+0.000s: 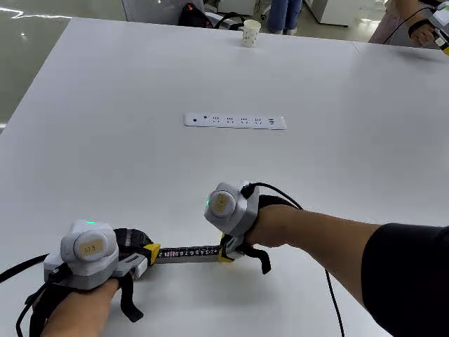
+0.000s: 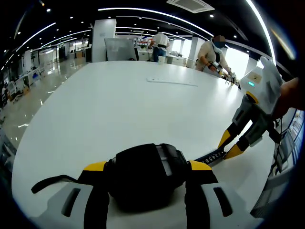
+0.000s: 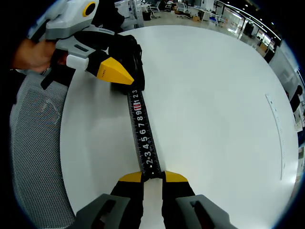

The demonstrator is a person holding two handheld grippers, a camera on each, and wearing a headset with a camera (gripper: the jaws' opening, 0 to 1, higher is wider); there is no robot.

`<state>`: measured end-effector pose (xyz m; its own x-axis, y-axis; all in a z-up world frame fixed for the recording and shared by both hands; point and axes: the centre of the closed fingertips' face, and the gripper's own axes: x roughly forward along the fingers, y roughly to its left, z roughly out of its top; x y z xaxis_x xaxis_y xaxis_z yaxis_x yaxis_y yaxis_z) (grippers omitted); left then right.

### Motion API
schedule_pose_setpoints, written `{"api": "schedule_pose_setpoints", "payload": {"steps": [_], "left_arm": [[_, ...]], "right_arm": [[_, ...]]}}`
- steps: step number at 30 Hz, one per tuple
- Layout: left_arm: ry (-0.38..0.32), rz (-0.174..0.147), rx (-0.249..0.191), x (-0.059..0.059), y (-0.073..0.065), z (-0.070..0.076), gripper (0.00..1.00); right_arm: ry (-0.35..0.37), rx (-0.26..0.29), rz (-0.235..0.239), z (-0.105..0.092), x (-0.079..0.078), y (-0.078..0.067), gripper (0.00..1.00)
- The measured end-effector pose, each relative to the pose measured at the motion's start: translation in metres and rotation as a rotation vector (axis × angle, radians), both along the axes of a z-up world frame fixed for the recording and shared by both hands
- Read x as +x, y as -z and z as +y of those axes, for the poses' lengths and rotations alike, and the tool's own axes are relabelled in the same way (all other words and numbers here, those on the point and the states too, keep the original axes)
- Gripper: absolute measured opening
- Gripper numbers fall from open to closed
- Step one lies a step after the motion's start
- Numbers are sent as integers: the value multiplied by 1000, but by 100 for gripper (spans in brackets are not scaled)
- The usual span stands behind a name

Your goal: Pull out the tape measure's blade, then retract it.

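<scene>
A black tape measure case (image 2: 145,174) sits between the yellow-tipped jaws of my left gripper (image 2: 147,168), which is shut on it at the near left of the white table (image 1: 210,77). Its black blade (image 3: 143,138) with white numbers runs out flat along the table to my right gripper (image 3: 153,177), which is shut on the blade's end. In the head view the case (image 1: 130,241) and left gripper (image 1: 149,253) lie left of the short stretch of blade (image 1: 188,252), with the right gripper (image 1: 226,253) at its other end.
A white power strip (image 1: 235,121) lies mid-table. A paper cup (image 1: 251,33) stands at the far edge. A person with another gripper (image 1: 428,31) works at the far right corner. A grey mesh chair (image 3: 35,157) is beside the table's near edge.
</scene>
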<state>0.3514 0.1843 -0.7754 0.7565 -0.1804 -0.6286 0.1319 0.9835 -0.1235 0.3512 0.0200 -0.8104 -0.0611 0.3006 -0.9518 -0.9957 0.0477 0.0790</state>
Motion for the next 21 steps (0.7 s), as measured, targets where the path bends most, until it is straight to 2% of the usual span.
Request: {"api": "schedule_pose_setpoints", "payload": {"steps": [21], "left_arm": [[0,-3,0,1,0,1,60]], "right_arm": [[-12,3,-6,7,0,-1,10]]}}
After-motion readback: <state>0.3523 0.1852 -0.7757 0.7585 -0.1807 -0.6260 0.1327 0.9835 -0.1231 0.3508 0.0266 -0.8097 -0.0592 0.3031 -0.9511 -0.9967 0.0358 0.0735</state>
